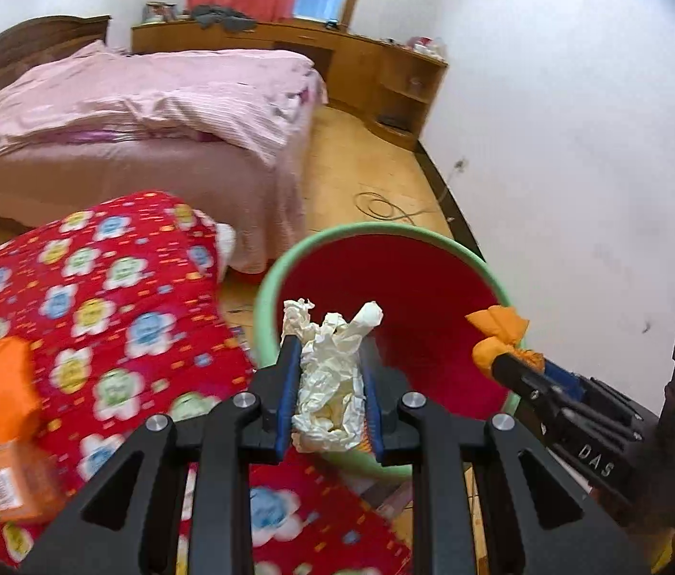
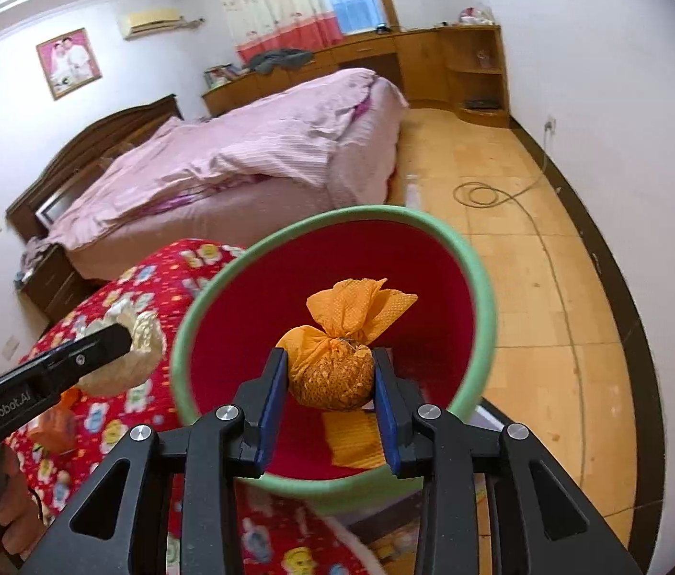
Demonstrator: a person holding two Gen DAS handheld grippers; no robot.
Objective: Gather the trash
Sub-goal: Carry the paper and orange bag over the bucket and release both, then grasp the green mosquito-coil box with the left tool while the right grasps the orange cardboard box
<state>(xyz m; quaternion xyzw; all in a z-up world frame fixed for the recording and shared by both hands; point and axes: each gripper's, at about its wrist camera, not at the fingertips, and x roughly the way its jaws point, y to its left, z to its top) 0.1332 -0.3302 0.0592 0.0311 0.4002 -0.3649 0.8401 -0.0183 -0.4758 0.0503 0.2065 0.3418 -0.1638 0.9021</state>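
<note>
A bin with a green rim and a red inside stands on the floor beside a red flowered cover. My left gripper is shut on a crumpled white paper wad, held over the bin's near edge. My right gripper is shut on an orange paper wad with a twisted top, hanging above the bin's opening. A flat orange scrap lies inside the bin. In the left wrist view the right gripper comes in from the right with the orange wad. The right wrist view shows the left gripper at the left.
The red flowered cover lies left of the bin, with an orange box on it. A bed with pink bedding stands behind. A cable loops on the wooden floor; a white wall runs along the right. A hand holds the left gripper.
</note>
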